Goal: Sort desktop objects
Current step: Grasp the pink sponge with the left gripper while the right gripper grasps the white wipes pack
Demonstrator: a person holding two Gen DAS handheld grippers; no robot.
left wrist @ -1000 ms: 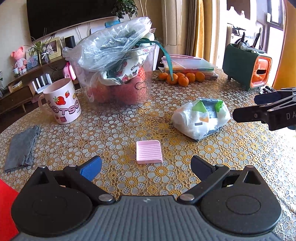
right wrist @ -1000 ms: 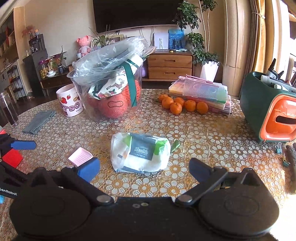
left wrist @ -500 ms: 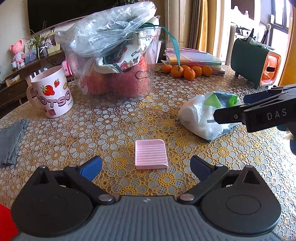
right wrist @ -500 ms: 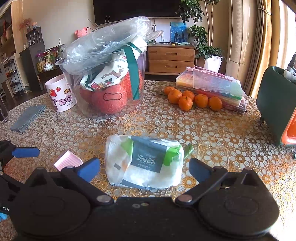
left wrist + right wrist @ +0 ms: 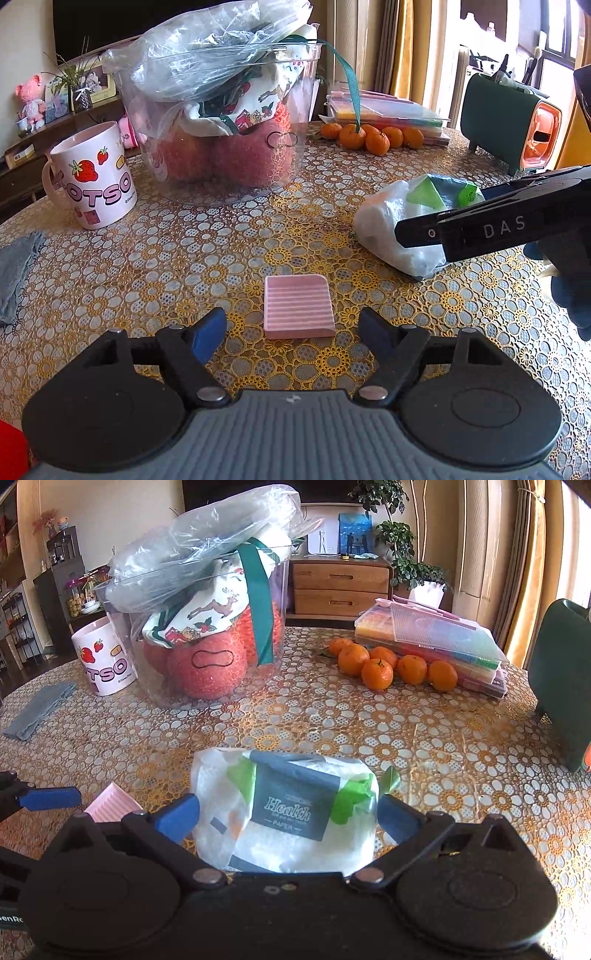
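A pink ribbed pad (image 5: 297, 306) lies flat on the table, just ahead of and between the fingers of my open left gripper (image 5: 293, 332). It also shows in the right wrist view (image 5: 110, 806). A white tissue pack (image 5: 291, 812) marked "Health" lies between the open fingers of my right gripper (image 5: 288, 818), which do not seem to press it. In the left wrist view the pack (image 5: 399, 221) lies at right, partly behind the right gripper's black finger (image 5: 491, 229). A clear tub (image 5: 225, 122) stuffed with bags and red plush stands at the back.
A strawberry mug (image 5: 92, 177) stands left of the tub and a grey cloth (image 5: 14, 269) lies at the left edge. Several oranges (image 5: 388, 664) and a stack of plastic cases (image 5: 436, 646) are at back right. A green and orange box (image 5: 509, 122) stands far right.
Both grippers have moved forward and down. The pink pad now lies between the left fingertips and the tissue pack lies between the right fingertips. Neither object has shifted.
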